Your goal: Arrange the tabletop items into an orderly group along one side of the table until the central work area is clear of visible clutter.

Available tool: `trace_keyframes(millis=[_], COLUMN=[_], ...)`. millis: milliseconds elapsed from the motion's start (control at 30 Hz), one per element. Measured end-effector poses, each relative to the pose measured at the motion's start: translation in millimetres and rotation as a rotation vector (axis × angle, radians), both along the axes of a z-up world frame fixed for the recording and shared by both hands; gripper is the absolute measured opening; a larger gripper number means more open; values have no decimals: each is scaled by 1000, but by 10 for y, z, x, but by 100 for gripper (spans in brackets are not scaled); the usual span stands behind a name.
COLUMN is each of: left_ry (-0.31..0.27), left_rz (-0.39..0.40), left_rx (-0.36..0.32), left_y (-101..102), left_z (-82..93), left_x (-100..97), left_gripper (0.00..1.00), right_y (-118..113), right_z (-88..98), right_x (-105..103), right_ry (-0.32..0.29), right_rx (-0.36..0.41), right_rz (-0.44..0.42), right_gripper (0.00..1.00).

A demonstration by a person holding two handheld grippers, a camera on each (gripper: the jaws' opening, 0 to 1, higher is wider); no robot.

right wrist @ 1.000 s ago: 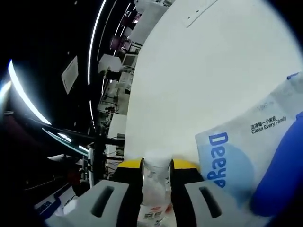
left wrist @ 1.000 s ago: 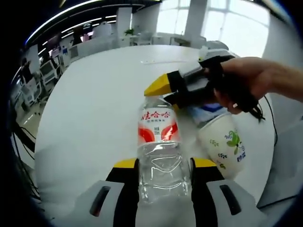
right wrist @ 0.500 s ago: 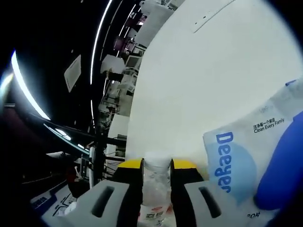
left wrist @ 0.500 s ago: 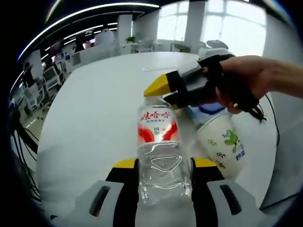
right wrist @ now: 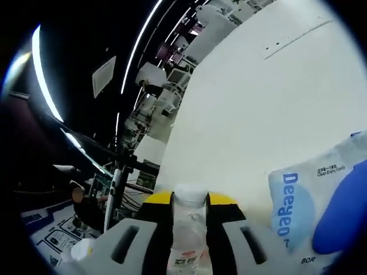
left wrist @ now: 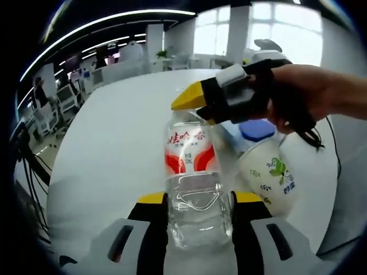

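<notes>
A clear water bottle [left wrist: 192,172] with a red and white label stands between the jaws of my left gripper [left wrist: 199,197], which is shut on its lower body. A person's hand brings my right gripper [left wrist: 192,106] in from the right, and its yellow-tipped jaws close on the bottle's top. In the right gripper view the bottle's white cap [right wrist: 190,196] sits gripped between the jaws of my right gripper [right wrist: 190,199]. A white cup [left wrist: 268,175] with a green leaf print and a blue lid [left wrist: 256,129] stands just right of the bottle.
The white table [left wrist: 114,149] stretches away to the left and far side. A blue and white wipes packet [right wrist: 298,209] lies on the table [right wrist: 246,103] to the right, with a blue object [right wrist: 344,217] over its corner. Office desks and chairs [left wrist: 63,91] stand beyond the table's edge.
Both views have tilted with the hands, showing more of the room. Both grippers keep their hold on the bottle. The wipes packet now sits lower and further right in the right gripper view.
</notes>
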State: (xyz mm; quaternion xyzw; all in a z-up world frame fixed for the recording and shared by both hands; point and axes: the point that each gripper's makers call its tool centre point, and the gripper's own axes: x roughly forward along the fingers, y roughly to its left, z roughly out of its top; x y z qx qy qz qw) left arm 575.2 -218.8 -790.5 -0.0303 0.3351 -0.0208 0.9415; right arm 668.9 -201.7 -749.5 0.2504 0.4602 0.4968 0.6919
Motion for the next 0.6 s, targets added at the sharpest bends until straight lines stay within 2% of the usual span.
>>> trace_keyframes(millis=[333, 467, 500, 600], left_ry=[-25, -30, -32, -37], left_rz=[29, 43, 44, 47], left_rx=[21, 28, 35, 44], left_y=[24, 47, 58, 70], left_z=[26, 29, 32, 43], left_x=[-30, -29, -29, -26], left_gripper=[40, 40, 40, 41], right_y=[80, 143, 166, 223], right_z=[176, 289, 324, 415], right_x=[-66, -115, -121, -158], right_ry=[-121, -194, -236, -306], right_rx=[15, 36, 40, 53], right_rz=[51, 83, 105, 144], right_gripper=[17, 17, 17, 17])
